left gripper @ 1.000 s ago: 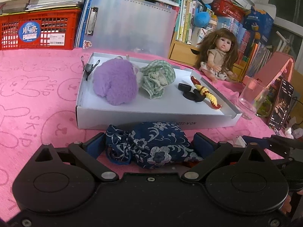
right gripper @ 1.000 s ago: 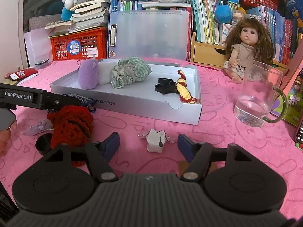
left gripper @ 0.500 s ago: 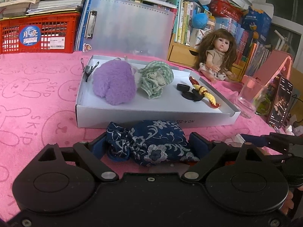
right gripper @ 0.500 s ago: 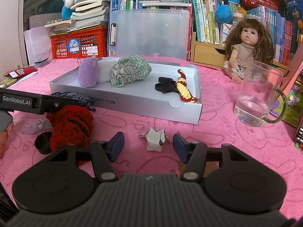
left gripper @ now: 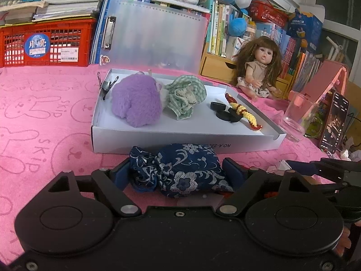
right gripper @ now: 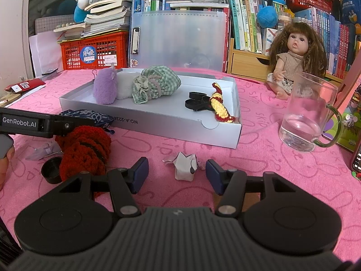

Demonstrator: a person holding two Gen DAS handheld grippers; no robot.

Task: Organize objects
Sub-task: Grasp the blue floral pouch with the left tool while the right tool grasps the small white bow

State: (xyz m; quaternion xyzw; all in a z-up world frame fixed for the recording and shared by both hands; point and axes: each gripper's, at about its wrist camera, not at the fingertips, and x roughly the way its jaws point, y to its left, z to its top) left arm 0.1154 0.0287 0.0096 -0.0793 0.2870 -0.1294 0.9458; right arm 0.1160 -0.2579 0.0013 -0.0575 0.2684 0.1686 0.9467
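left wrist: left hand-held gripper [left gripper: 178,172] closing around navy floral pouch [left gripper: 180,169], pads touching.

A pink cloth printed with rabbits [right gripper: 259,149] covers the table, and a shallow white box [right gripper: 171,127] lies on it at mid-frame. In front of the box, in the right wrist view, lie a navy floral pouch [right gripper: 86,116] at the left, a red knitted piece [right gripper: 84,151] and a black cap [right gripper: 50,170] below it, and a crumpled white paper scrap [right gripper: 183,166] at lower centre. A glass mug [right gripper: 304,117] stands at the right with a doll [right gripper: 293,65] sitting behind it, and a red crate [right gripper: 97,50] rests at the upper left.
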